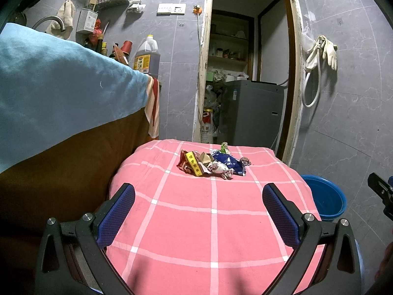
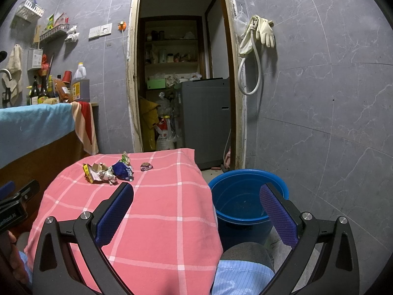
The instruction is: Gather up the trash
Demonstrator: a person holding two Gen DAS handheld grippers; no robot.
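Both grippers, left (image 1: 199, 211) & right (image 2: 196, 209), jaws spread, empty; wrapper pile (image 1: 212, 163) near cloth's (image 1: 186, 233) far edge; bucket (image 2: 235, 201) beside.

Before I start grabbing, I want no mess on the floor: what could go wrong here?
1. The wrappers lie tangled in a loose pile, so one pinch may drag neighbours off the pink checked cloth.
2. The blue bucket sits low beside the table, so a piece released early could land on the floor.
3. One small wrapper lies apart from the pile and may be overlooked.
Both the left hand-held gripper and the right hand-held gripper are open and empty.
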